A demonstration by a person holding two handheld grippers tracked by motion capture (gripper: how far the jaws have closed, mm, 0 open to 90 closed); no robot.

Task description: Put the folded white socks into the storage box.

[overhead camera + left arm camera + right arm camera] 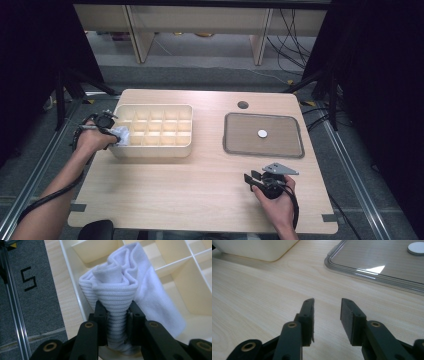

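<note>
A cream divided box (pixel 155 150) stands on the left half of the table. My left gripper (pixel 114 133) is at its left end, shut on a rolled white sock (pixel 122 135). In the left gripper view the white sock (pixel 120 287) bulges out above the jaws, over the box's compartments (pixel 180 272) at the left wall. My right gripper (pixel 252 177) hovers low over bare table near the front right, open, with nothing between its fingers (pixel 308 312). A grey flat tray (pixel 263 147) holding a small white disc (pixel 262 133) lies beyond it.
The box corner (pixel 262 250) and the tray rim (pixel 362 271) show ahead of the right gripper. A round cable hole (pixel 243 105) sits at the table's back edge. Dark floor and metal rails (pixel 15 315) lie left of the table. Shelving legs stand behind.
</note>
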